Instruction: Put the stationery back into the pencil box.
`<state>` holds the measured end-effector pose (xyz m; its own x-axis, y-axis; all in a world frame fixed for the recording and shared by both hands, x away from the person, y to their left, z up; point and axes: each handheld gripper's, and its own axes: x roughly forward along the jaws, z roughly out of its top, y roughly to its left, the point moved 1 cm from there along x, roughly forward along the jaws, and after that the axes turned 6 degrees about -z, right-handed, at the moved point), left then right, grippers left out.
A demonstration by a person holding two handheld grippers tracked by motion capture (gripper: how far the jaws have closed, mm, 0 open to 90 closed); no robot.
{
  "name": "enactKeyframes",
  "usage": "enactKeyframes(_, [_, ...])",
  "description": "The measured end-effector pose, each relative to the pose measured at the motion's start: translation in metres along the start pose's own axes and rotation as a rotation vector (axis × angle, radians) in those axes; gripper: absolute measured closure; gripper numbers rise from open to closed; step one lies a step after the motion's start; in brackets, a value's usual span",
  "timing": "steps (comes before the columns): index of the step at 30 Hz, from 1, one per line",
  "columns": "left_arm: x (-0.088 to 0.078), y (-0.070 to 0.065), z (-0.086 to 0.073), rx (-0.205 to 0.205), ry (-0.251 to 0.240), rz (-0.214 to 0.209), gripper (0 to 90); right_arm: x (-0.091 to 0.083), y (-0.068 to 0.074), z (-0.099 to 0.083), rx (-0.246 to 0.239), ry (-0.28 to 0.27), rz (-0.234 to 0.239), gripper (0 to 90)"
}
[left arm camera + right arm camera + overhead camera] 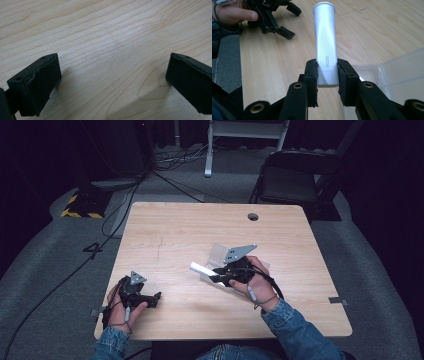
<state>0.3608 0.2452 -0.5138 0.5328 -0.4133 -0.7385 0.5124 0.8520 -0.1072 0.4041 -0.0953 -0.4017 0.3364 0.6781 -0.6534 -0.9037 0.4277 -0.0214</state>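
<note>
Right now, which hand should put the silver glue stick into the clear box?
Probably the right. The right gripper already clamps the glue stick beside the open clear box. The left gripper sits open, nothing between its jaws, farther away.

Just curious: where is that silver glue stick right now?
The glue stick is clamped in the right gripper, right of the table's middle, beside the open clear plastic box.

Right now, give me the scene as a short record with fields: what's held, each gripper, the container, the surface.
held item: white glue stick marked GLOO, lying roughly level above the table
right gripper: fingers shut on the glue stick's lower end
left gripper: open, nothing between its fingers, resting low on the table
container: clear plastic box, lid open, beside the right gripper
surface: light wood table
</note>
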Motion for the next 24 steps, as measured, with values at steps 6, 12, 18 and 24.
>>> enactKeyframes(6, [0.0,0.0,0.0,0.0,0.0,0.0,0.3,-0.011,-0.007,-0.004,0.005,0.006,-0.018,71.7])
enactKeyframes(12, [0.0,0.0,0.0,0.0,0.0,0.0,0.3,-0.018,-0.016,-0.01,0.028,0.025,-0.035,71.7])
enactKeyframes(18, [0.0,0.0,0.0,0.0,0.0,0.0,0.3,-0.017,-0.024,-0.017,0.044,0.07,-0.048,71.7])
enactKeyframes(24, [0.0,0.0,0.0,0.0,0.0,0.0,0.3,-0.017,-0.032,-0.024,0.056,0.126,-0.065,71.7])
